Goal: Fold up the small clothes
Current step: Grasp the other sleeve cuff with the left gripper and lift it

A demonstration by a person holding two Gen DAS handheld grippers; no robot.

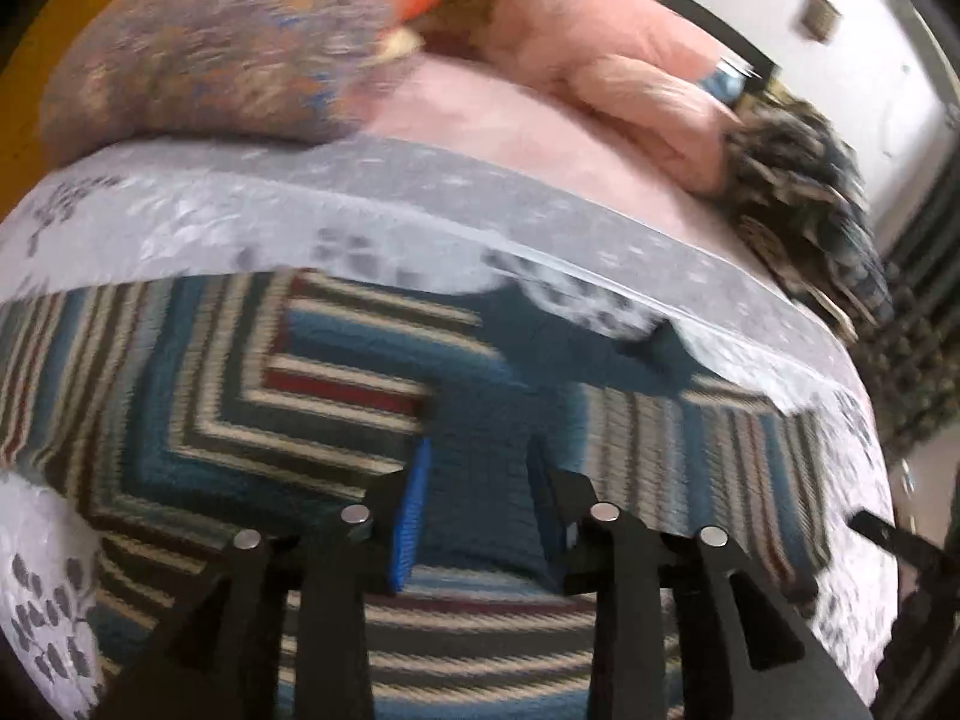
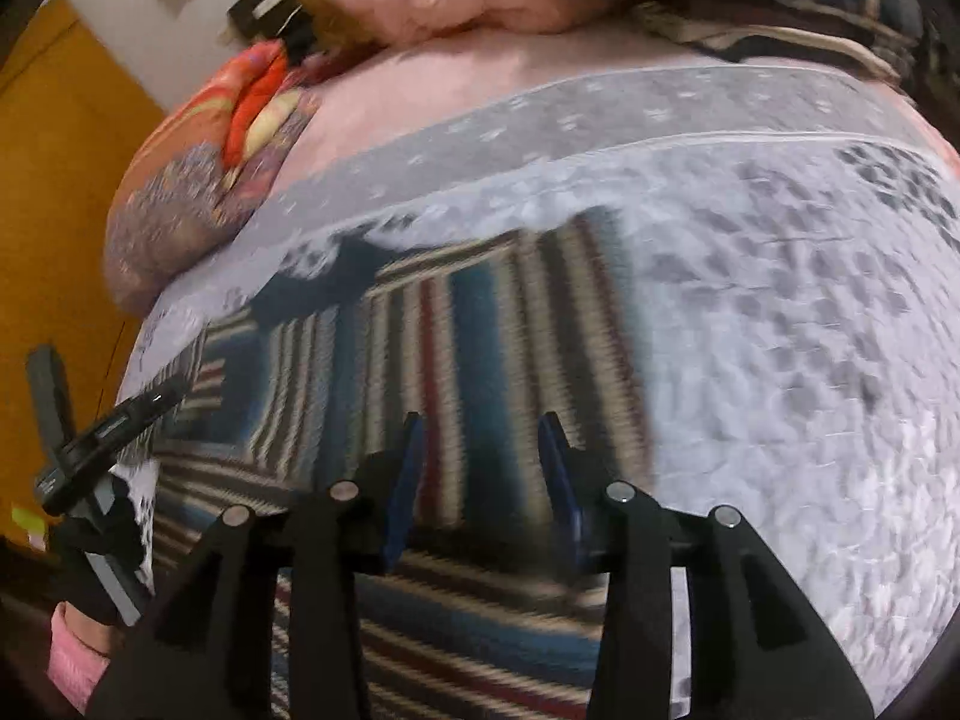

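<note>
A knitted garment with blue, cream and red stripes (image 1: 336, 396) lies spread on a bed with a grey-white leaf-print cover (image 1: 180, 210). My left gripper (image 1: 480, 507) hovers low over the garment's middle. It is open, and only the knit shows between its blue pads (image 1: 411, 516). My right gripper (image 2: 480, 477) is open too, over the garment's striped part (image 2: 468, 324) close to its right edge. The left gripper's body (image 2: 102, 426) shows at the left of the right wrist view. Both views are motion-blurred.
At the head of the bed lie a patterned pillow (image 1: 204, 60), a bunched pink blanket (image 1: 600, 54) and a dark patterned cloth (image 1: 798, 192). An orange wall (image 2: 54, 192) stands to the left. A black-gloved hand with a pink sleeve (image 2: 72, 654) holds the left gripper.
</note>
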